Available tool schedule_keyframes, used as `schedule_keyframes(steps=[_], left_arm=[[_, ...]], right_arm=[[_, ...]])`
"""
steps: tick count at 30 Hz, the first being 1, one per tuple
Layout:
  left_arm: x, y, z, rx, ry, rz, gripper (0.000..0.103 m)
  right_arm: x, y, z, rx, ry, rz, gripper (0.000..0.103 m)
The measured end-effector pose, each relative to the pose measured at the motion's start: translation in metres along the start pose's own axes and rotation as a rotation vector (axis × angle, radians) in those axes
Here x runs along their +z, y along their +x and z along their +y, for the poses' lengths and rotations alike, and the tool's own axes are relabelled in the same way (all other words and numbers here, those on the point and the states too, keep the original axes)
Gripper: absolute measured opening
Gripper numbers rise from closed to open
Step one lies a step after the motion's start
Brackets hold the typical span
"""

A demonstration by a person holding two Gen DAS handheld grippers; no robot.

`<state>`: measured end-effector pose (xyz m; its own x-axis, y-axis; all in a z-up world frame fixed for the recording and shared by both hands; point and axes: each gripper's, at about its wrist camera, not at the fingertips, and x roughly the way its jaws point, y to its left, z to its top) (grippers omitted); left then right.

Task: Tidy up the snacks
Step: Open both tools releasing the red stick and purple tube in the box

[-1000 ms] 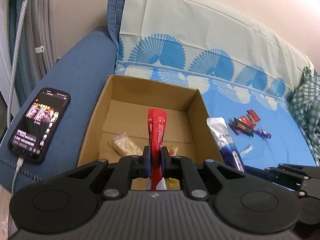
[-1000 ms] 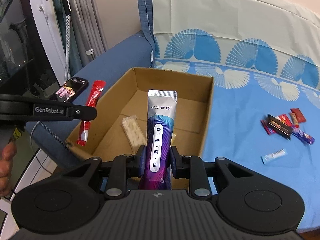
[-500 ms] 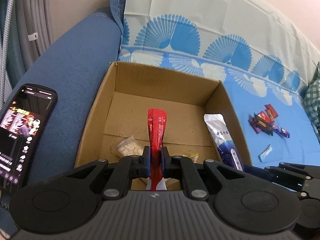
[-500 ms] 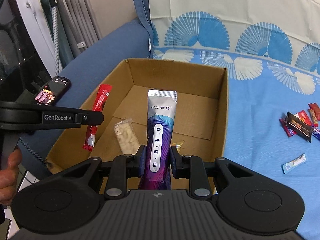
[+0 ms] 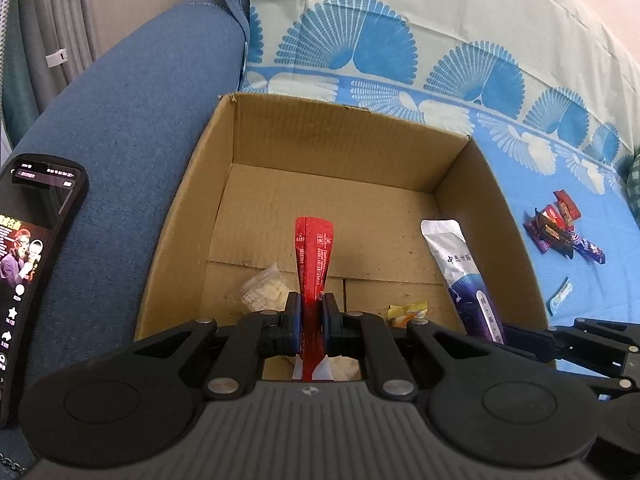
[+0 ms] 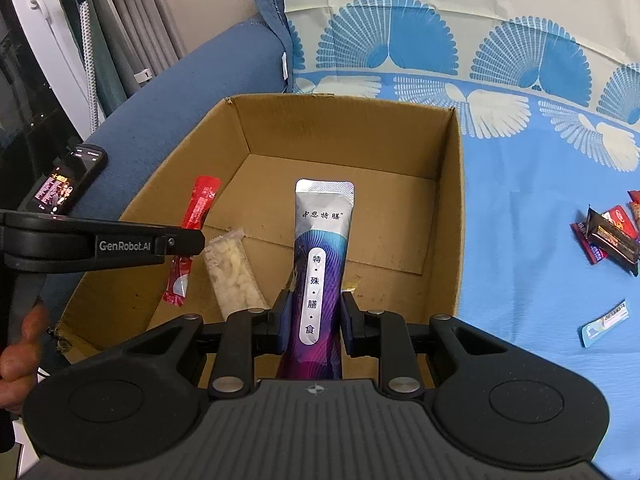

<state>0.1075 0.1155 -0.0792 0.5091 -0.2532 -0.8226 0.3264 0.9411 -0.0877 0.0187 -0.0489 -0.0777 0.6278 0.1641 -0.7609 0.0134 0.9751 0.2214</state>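
Observation:
An open cardboard box [image 5: 188, 216] [image 6: 456, 200] sits on the blue bed sheet. My left gripper [image 5: 311, 320] is shut on a thin red sachet [image 5: 312, 256] [image 6: 198, 210], which it holds over the box's near left part. My right gripper [image 6: 313, 316] is shut on a silver and purple pouch [image 6: 322, 248] [image 5: 460, 264], held over the box's near right part. On the box floor lie a clear pack of pale snack pieces [image 5: 262, 288] [image 6: 232, 276] and a small yellow candy [image 5: 406, 312].
A lit phone [image 5: 28, 248] [image 6: 66, 180] lies on the blue armrest left of the box. Several small wrapped snacks [image 5: 560, 228] [image 6: 612, 236] and a light blue sachet [image 5: 560, 296] [image 6: 604, 322] lie on the sheet to the right. A hand [image 6: 16, 360] holds the left gripper's handle.
Both grippers have come forward and down over the box, each still holding its packet. The box now looks larger and fills the middle of both views.

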Motion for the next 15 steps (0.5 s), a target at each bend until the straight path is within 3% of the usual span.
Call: schedule_keyframes(steps=[3, 5, 6, 7, 8, 10, 15], left_arm=[[-0.001, 0.003, 0.0, 0.014, -0.006, 0.004, 0.013], [-0.001, 0.001, 0.001, 0.048, -0.012, -0.012, 0.033], [0.0, -0.001, 0.002, 0.065, -0.018, -0.017, 0.071], [0.001, -0.004, 0.003, 0.078, -0.029, -0.03, 0.102], [0.002, -0.01, 0.004, 0.091, -0.043, -0.059, 0.102], [0.0, -0.024, 0.005, 0.093, -0.05, -0.111, 0.103], [-0.018, -0.042, 0.004, 0.096, -0.037, -0.058, 0.103]], right_arm=[[0.001, 0.002, -0.002, -0.002, 0.002, 0.004, 0.026], [0.004, 0.003, -0.004, -0.001, 0.009, 0.004, 0.031], [0.006, 0.002, -0.004, -0.008, 0.021, -0.005, 0.032], [0.008, 0.001, -0.005, -0.012, 0.029, -0.011, 0.044], [0.011, -0.001, -0.006, -0.018, 0.034, -0.018, 0.058], [0.015, -0.009, -0.008, -0.03, 0.046, -0.041, 0.072], [0.004, -0.034, -0.004, -0.015, 0.05, -0.028, 0.086]])
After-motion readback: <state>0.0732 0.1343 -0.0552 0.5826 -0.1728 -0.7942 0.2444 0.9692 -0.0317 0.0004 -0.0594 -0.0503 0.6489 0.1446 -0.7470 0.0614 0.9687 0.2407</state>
